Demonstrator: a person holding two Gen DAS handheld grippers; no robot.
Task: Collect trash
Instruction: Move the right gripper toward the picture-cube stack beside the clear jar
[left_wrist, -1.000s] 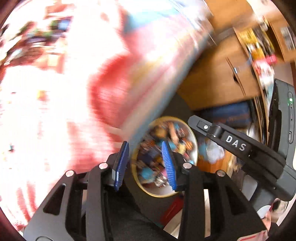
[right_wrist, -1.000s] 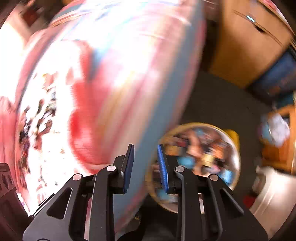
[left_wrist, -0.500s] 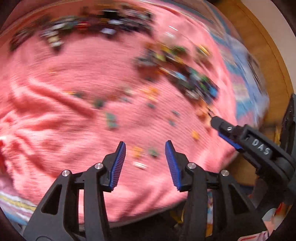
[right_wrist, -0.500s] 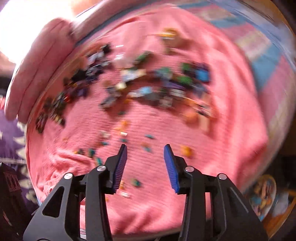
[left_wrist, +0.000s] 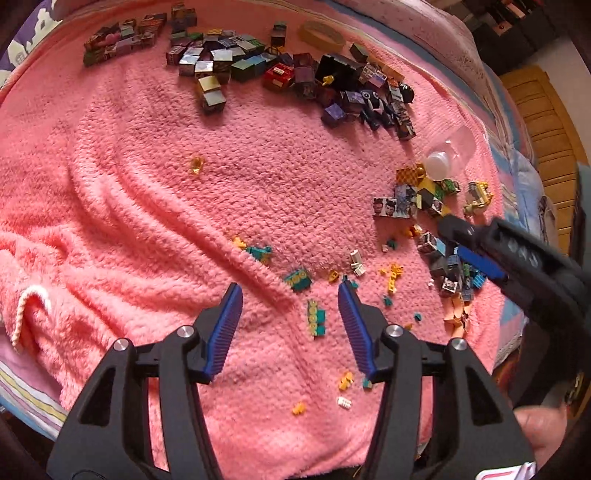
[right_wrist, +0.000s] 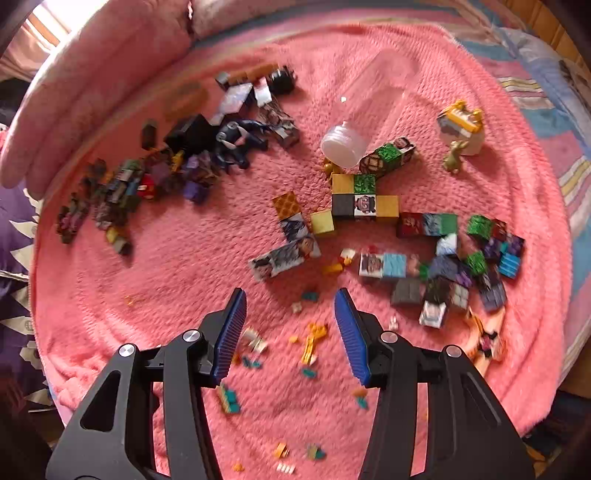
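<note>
Right gripper (right_wrist: 290, 314) gapes over scattered, perhaps plastic bricks (right_wrist: 314, 343).

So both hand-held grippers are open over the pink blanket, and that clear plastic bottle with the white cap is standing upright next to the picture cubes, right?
Not quite. The clear plastic bottle is lying on its side, white cap toward the picture cubes, as the right wrist view shows. The rest holds: the left hand-held gripper and right hand-held gripper are both open over the pink blanket.

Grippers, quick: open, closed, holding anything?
Left gripper: open, empty, over the pink blanket.
Right gripper: open, empty.
</note>
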